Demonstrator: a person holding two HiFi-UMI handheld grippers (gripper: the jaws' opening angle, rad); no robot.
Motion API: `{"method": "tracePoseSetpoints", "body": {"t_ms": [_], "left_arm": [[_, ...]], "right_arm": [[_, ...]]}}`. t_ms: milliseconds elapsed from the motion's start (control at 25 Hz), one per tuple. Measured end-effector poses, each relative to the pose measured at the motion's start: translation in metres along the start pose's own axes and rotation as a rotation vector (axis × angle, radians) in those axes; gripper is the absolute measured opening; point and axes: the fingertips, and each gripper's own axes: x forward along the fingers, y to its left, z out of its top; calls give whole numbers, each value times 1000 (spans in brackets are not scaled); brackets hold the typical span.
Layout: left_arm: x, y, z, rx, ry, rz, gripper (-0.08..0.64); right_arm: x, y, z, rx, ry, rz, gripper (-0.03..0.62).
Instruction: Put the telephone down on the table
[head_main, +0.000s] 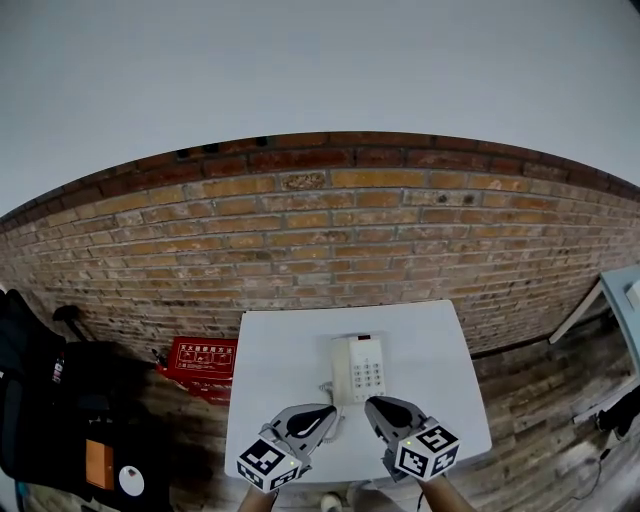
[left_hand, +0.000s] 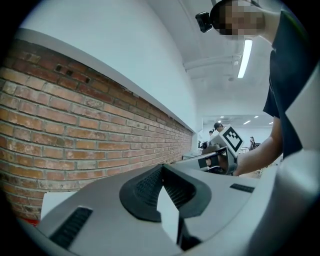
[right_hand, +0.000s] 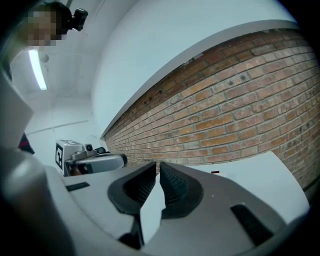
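A white telephone (head_main: 359, 368) lies flat on the small white table (head_main: 280, 350), its handset in the cradle on its left side and its keypad on the right. A cord (head_main: 328, 388) curls at its near left corner. My left gripper (head_main: 328, 410) hovers just short of that corner, with its jaws shut and empty (left_hand: 162, 167). To the right, my right gripper (head_main: 374, 404) sits close to the phone's near edge. Its jaws are drawn together with only a thin slit and nothing in it (right_hand: 158, 164). Neither gripper touches the phone.
A brick wall (head_main: 320, 240) runs behind the table. On the floor to the left lie a red box (head_main: 203, 360) and black bags (head_main: 40, 400). Another table corner (head_main: 625, 300) shows at the far right. The floor is wooden planks.
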Motion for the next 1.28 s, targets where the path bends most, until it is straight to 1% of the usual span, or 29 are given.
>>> {"method": "tracePoseSetpoints", "body": {"t_ms": [280, 400, 560, 720, 1000, 1160, 1280], "left_arm": [[-18, -12, 5, 28, -11, -21, 9], [-22, -15, 3, 44, -3, -15, 9], [-28, -16, 1, 32, -4, -15, 9], [-34, -14, 4, 40, -6, -21, 9], [-25, -19, 9, 68, 5, -42, 9], [-24, -22, 20, 63, -23, -34, 9], [-22, -30, 27, 70, -28, -28, 9]], "right_arm": [[-12, 23, 3, -33, -37, -11, 31], [-15, 27, 1, -35, -48, -15, 32], [-20, 35, -6, -35, -43, -23, 31], [-22, 39, -10, -25, -46, -32, 28], [-27, 43, -2, -47, -61, -34, 15], [-36, 43, 5, -37, -83, -25, 15], [-46, 45, 9, -46, -87, -22, 15]]}}
